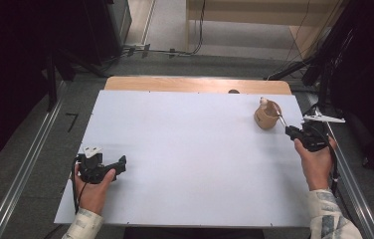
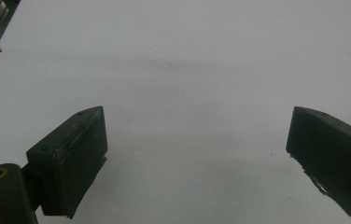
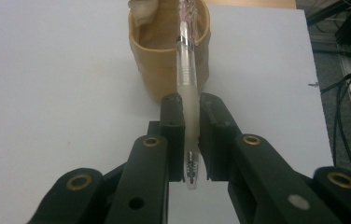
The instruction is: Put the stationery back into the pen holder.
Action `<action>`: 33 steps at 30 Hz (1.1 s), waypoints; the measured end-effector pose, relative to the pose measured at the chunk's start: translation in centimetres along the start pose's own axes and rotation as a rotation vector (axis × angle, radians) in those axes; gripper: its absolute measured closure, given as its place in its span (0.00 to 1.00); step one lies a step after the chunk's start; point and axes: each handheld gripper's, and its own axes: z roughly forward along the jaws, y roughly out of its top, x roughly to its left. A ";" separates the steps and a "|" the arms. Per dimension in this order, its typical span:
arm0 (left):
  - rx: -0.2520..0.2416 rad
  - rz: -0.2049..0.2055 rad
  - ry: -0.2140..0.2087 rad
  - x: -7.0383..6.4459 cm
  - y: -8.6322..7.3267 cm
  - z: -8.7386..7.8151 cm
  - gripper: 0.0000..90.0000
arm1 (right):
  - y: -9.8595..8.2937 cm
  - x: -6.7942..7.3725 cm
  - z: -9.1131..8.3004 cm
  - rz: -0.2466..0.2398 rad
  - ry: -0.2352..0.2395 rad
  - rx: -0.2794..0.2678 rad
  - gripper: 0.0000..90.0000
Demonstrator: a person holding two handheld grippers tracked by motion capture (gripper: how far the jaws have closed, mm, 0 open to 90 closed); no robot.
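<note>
A tan cup (image 1: 267, 116) stands at the far right of the white table top (image 1: 190, 159); the same cup (image 3: 164, 56) holds a pale object at its far rim. My right gripper (image 1: 290, 130) sits just right of the cup, and this gripper (image 3: 190, 121) is shut on a clear pen (image 3: 186, 84). The pen's far end reaches over the cup's rim, its tip pointing back toward the camera. Near the table's front left, my left gripper (image 1: 121, 162) rests low in a hand; its jaws (image 2: 197, 154) stand wide open over bare white surface.
A wooden strip (image 1: 197, 84) runs along the table's far edge. Metal rails (image 1: 23, 169) flank the table on both sides. A white object (image 1: 323, 118) lies off the table's right edge by dark stands and cables.
</note>
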 end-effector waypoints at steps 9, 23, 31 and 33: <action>0.004 0.003 0.001 0.0 0.0 0.0 0.06 | 0.5 0.0 -0.3 0.008 -0.002 -0.021 0.88; 0.006 0.004 -0.003 0.1 0.0 0.0 0.06 | 1.9 0.0 -0.5 0.013 -0.012 -0.054 0.88; 0.007 0.005 -0.002 0.1 0.0 0.1 0.06 | 2.7 0.2 0.0 0.012 -0.009 -0.053 0.88; 0.007 0.006 -0.002 0.1 0.0 0.1 0.06 | 2.9 0.3 0.1 0.009 -0.009 -0.051 0.88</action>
